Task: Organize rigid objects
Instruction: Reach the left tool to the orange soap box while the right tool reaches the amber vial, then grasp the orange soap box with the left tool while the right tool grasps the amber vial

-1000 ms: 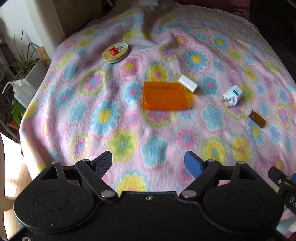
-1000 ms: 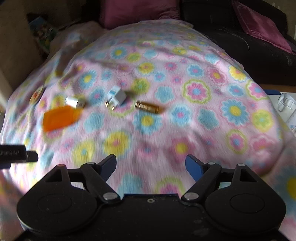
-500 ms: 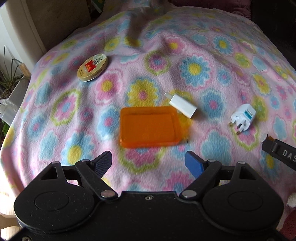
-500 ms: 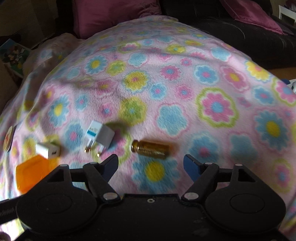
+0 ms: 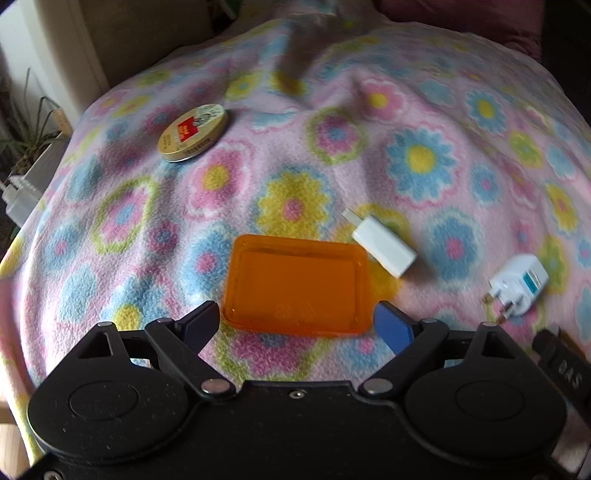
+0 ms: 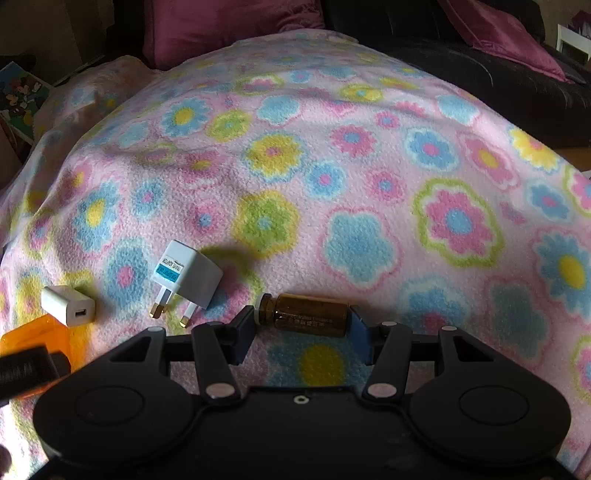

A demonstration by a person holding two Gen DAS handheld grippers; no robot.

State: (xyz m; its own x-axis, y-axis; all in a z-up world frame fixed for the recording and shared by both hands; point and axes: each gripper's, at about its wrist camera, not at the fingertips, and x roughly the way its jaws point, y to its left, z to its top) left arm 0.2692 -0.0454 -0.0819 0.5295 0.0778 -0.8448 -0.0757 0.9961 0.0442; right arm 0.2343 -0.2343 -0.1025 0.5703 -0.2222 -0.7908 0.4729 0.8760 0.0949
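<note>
An orange plastic tray (image 5: 297, 286) lies on the floral blanket, its near edge between the fingers of my open, empty left gripper (image 5: 295, 325). A white USB charger (image 5: 384, 243) lies just right of the tray, and a white travel plug (image 5: 519, 288) further right. A round tin (image 5: 194, 132) lies at the far left. In the right wrist view a small brown glass bottle (image 6: 306, 314) lies on its side between the fingers of my right gripper (image 6: 301, 332), which stand at its two ends. The plug (image 6: 188, 275), charger (image 6: 68, 305) and tray corner (image 6: 33, 338) lie to its left.
The pink floral blanket (image 6: 369, 184) covers a domed surface that drops off at the sides. Purple cushions (image 6: 229, 26) and a dark sofa (image 6: 480, 66) lie behind. A plant and a white container (image 5: 22, 177) stand off the left edge.
Both grippers have moved forward and down. The left one reached the tray's near edge. The right one closed in from wide open around the brown bottle.
</note>
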